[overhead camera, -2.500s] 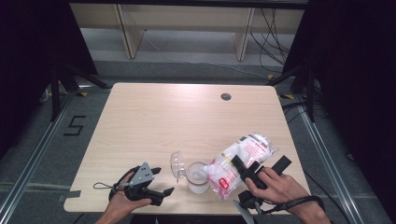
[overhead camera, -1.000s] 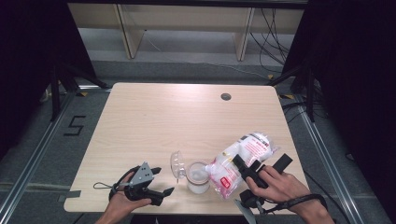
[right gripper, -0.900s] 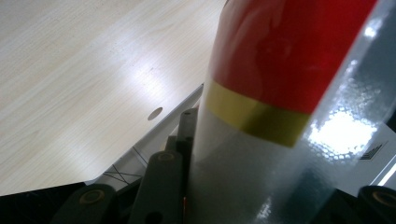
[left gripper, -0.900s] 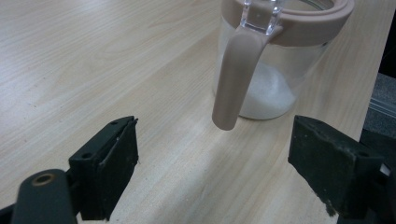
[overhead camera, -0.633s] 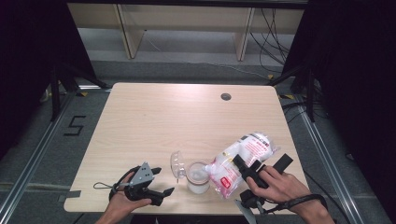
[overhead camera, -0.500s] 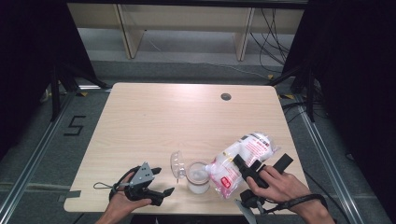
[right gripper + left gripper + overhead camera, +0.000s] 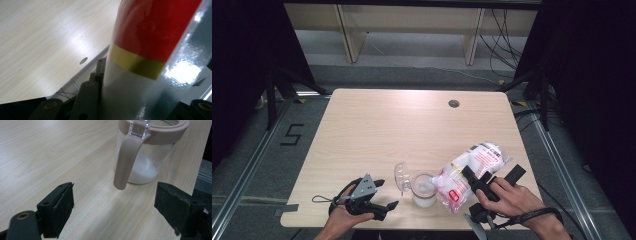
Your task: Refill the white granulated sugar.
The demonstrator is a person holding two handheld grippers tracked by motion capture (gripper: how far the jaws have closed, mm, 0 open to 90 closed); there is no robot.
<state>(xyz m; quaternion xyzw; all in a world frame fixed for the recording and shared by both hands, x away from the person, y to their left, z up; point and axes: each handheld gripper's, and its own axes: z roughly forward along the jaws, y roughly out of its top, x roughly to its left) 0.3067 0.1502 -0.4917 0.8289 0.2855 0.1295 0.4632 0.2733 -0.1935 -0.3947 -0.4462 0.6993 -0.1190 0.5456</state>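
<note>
- Clear plastic bag of white powder with a red-and-yellow label [image 7: 469,170]: high view, tilted over the clear glass jar [image 7: 424,190] near the tabletop [image 7: 412,130] front edge; right gripper [image 7: 484,185] fingers clamp it.
- Left gripper view: left gripper [image 7: 115,212] fingers apart, just short of the jar.
- Right gripper view: bag fills the grip; tip slowly, mouth above the jar.

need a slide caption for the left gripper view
Open left gripper facing a clear jar with a tan rim and hanging clasp, a little white powder inside, on the wooden table.
</note>
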